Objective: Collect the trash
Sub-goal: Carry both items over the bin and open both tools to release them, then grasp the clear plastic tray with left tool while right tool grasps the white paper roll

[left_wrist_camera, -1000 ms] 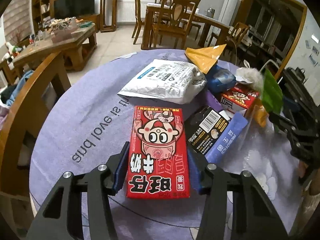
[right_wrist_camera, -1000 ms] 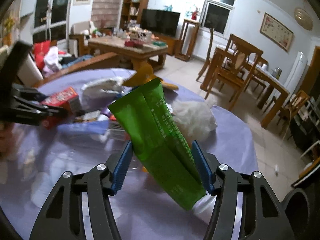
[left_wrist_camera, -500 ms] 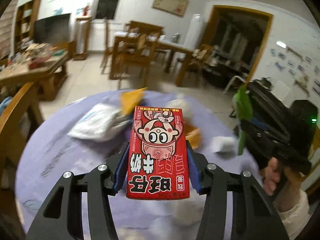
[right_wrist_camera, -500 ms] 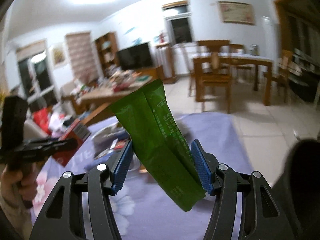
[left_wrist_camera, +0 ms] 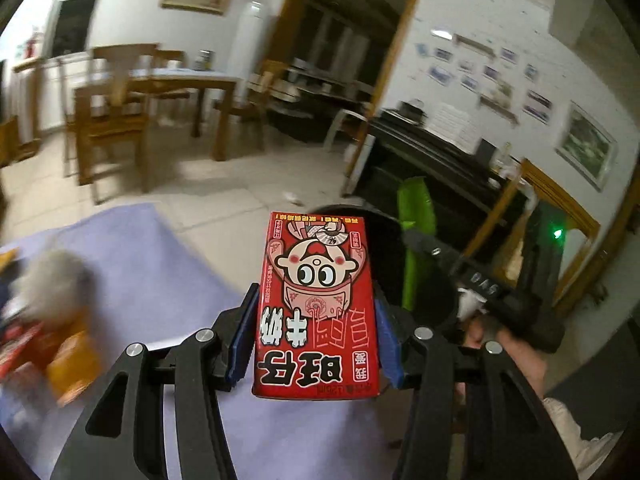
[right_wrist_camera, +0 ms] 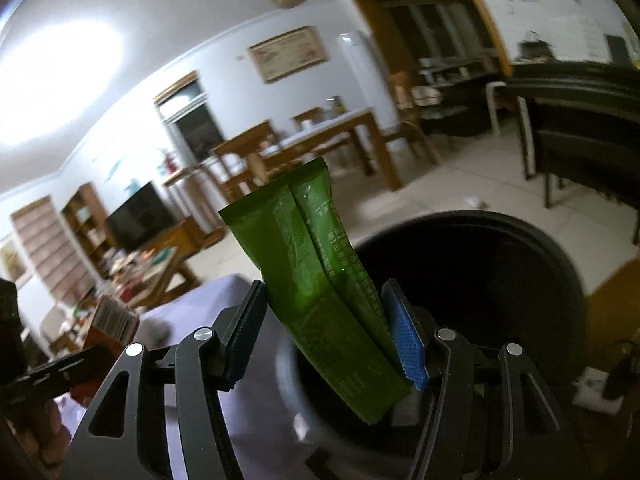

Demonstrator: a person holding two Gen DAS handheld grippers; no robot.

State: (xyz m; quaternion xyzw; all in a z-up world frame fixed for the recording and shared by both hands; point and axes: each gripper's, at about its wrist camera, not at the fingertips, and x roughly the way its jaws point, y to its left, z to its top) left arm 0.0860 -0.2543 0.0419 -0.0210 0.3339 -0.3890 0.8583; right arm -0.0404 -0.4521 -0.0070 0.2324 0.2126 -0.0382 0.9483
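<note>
Left gripper (left_wrist_camera: 316, 332) clamping red carton (left_wrist_camera: 316, 304) | right gripper (right_wrist_camera: 324, 332) clamping green sachet (right_wrist_camera: 316, 280), nearing black bin (right_wrist_camera: 500, 264) | table litter (left_wrist_camera: 52, 320) remaining

Black claw (left_wrist_camera: 316, 340) frames, blue ribbed pads (right_wrist_camera: 406, 344), silver screws; cream sleeve (left_wrist_camera: 572, 424).

Round table (left_wrist_camera: 132, 264) wore a lilac cloth; blurred wrappers (left_wrist_camera: 48, 344) and a pale fluffy wad (left_wrist_camera: 52, 284) lay on its left part. Black bin (right_wrist_camera: 520, 264) stood on tiled floor (left_wrist_camera: 224, 208).

One red carton (left_wrist_camera: 316, 304), one green pouch (right_wrist_camera: 320, 280) (both held), one bin (right_wrist_camera: 480, 272).
</note>
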